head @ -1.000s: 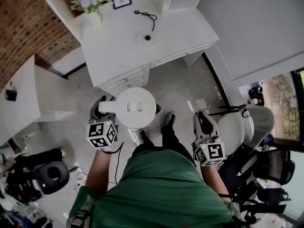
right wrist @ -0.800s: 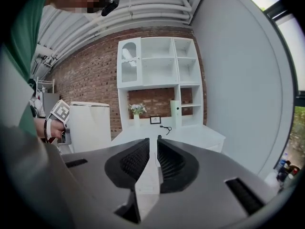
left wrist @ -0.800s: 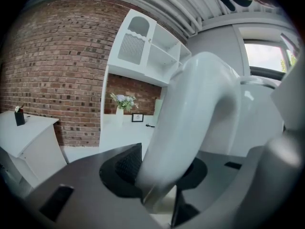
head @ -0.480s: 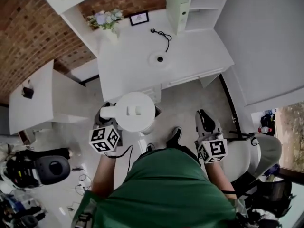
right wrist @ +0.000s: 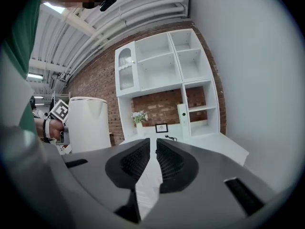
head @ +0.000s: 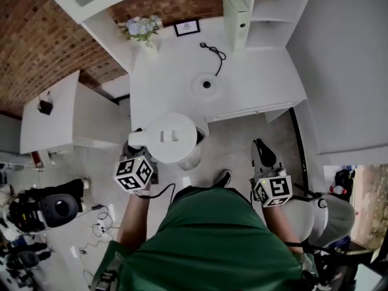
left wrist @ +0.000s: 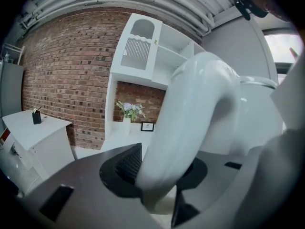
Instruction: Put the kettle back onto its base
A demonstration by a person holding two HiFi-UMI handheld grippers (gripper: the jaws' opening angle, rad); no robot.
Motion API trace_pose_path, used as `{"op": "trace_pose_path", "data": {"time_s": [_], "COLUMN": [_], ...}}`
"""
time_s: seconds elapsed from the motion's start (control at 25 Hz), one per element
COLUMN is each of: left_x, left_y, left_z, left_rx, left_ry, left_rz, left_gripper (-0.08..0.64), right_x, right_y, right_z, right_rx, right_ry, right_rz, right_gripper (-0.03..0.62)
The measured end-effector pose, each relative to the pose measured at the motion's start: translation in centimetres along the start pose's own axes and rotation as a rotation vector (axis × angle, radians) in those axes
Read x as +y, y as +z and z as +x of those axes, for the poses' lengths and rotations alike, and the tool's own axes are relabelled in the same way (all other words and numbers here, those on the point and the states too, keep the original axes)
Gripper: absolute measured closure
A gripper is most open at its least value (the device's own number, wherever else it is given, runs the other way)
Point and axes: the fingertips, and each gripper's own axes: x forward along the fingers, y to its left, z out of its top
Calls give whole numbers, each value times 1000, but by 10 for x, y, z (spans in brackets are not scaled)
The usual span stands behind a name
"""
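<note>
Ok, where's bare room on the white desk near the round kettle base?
The white desk is bare right of the round white kettle base and left of it, up to the flower vase. The back is crowded: vase, small framed picture, black cord.

The kettle (head: 171,138) looks smooth, glossy white plastic; the tabletop (head: 260,77) matt white; the wall (head: 42,41) rough brick.
</note>
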Motion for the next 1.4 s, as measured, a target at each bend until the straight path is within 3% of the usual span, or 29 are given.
{"op": "trace_pose_path", "data": {"time_s": [0.4,0.72,1.08,1.4], "left_x": [-33,-27,-13,-3], "left_y": [10,10,31,48], "left_z": [31,58,143,233], "left_rx": [-18,7,-4,16], "left_ry": [44,36,-35,-101], "left_rz": [-29,-32,-34,-24], "left_gripper": [408,408,408,408], "right_x": [-59,-75,-100,-108], "right_y": [6,1,16,34], "right_z": [10,21,57,122], "right_rx": [4,23,29,54], "right_ry": [18,-18,-137,-182], "right_rz": [4,15,24,26], "right_gripper": [537,537,541,545]}}
